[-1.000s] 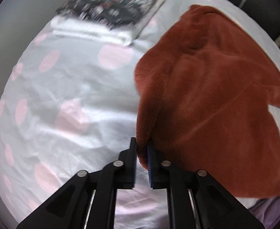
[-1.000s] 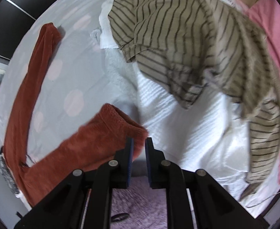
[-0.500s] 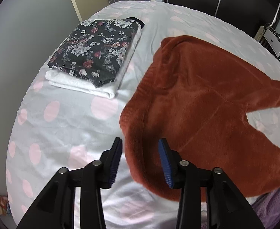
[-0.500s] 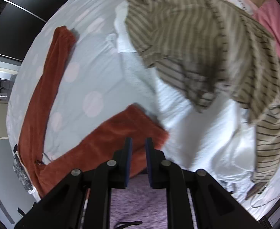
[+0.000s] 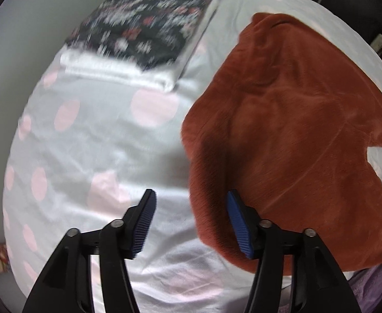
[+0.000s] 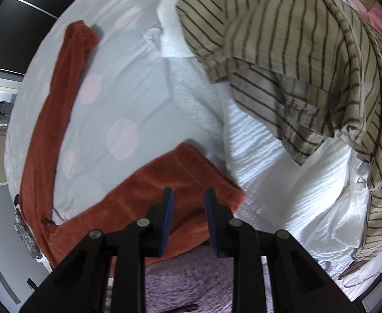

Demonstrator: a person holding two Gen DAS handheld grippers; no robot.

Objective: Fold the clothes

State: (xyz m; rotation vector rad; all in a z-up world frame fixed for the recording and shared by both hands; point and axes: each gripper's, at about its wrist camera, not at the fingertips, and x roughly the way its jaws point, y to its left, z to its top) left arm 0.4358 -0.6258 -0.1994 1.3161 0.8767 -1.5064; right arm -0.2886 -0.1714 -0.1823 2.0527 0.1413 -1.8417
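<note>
Rust-red fleece trousers [image 5: 295, 135] lie spread on the dotted bed sheet [image 5: 86, 143]. My left gripper [image 5: 191, 198] hangs over their left edge with its jaws opening. The cloth's edge lies under the gap and the pads do not touch it. In the right wrist view one trouser leg [image 6: 50, 120] stretches up the left side. The other leg's end [image 6: 185, 167] lies just beyond my right gripper [image 6: 188, 194], whose jaws are opening a little with nothing pinched between them.
A folded black floral cloth on a folded white one [image 5: 149, 23] sits at the far left of the bed. A striped beige shirt [image 6: 295, 52], a white towel [image 6: 191, 91] and a crinkled white garment [image 6: 282, 182] lie to the right. A purple rug [image 6: 191, 274] shows below.
Both grippers were shut on the rust trousers and have let go. The left jaws spread wide, the right ones a little. The cloth has settled flat on the bed.
</note>
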